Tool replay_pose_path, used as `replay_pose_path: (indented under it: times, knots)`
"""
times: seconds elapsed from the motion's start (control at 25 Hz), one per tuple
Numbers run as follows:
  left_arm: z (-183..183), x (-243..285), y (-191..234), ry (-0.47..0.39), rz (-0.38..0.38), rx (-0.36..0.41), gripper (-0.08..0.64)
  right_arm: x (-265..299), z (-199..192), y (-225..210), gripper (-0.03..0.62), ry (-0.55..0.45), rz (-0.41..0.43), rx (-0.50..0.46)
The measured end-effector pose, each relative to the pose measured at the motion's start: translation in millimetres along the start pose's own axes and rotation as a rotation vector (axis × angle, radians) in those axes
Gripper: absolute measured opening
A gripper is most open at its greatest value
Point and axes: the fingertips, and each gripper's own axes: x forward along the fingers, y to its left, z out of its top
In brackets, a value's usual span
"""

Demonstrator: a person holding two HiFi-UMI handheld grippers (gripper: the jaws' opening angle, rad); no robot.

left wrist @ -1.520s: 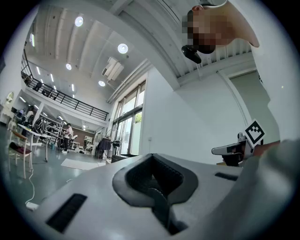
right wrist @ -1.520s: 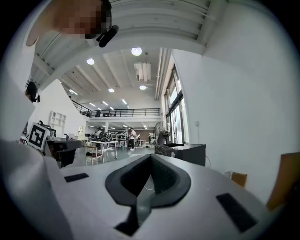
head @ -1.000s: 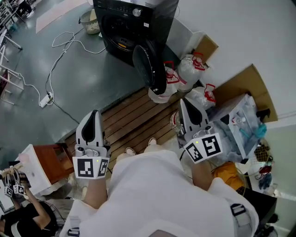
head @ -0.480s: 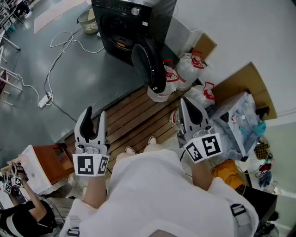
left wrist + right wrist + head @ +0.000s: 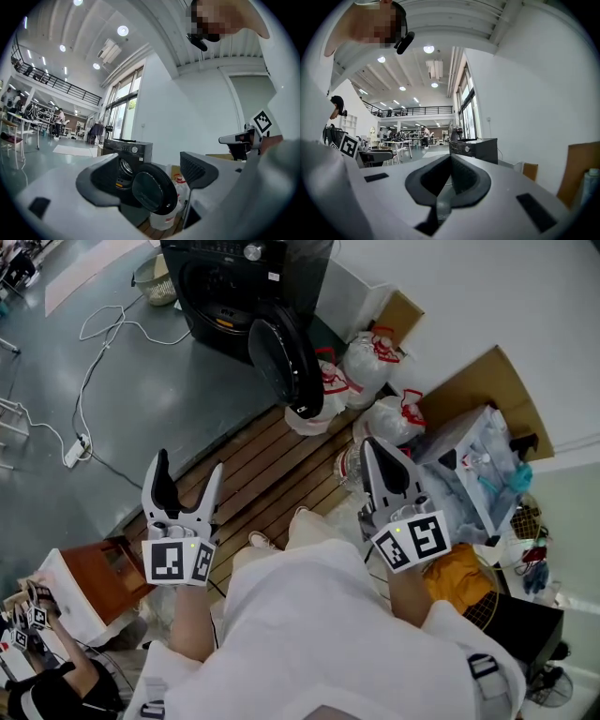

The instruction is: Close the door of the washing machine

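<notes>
Two grippers show in the head view, both over a slatted wooden platform (image 5: 272,474). The left gripper (image 5: 187,472) is empty and its jaws are opening wide, while the right gripper (image 5: 378,454) is pinched together. Ahead, the washing machine (image 5: 225,277) stands with its door (image 5: 281,357) swung open. The left gripper view frames that door between the opening jaws, well apart from them. The right gripper view shows its jaws closed on nothing.

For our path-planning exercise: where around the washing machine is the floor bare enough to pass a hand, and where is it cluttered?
Bare: the grey floor between the washing machine, the white cable and the wooden slats, which are bare too. Crowded: right of the open door, tied bags and cardboard fill the wall side.
</notes>
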Motion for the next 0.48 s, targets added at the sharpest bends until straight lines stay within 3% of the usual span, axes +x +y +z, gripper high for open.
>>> replay_pose_path:
  times: [0.24, 0.48]
  knots:
    - [-10.2, 39.4, -15.2, 0.029, -0.038, 0.000, 0.390, 4.0, -19.4, -32.3, -0.005, 0.048, -0.037, 0.037]
    - [-18.9, 110.7, -29.0, 0.057, -0.017, 0.028, 0.390, 57.3, -26.4, -91.9, -0.005, 0.034, 0.011, 0.067]
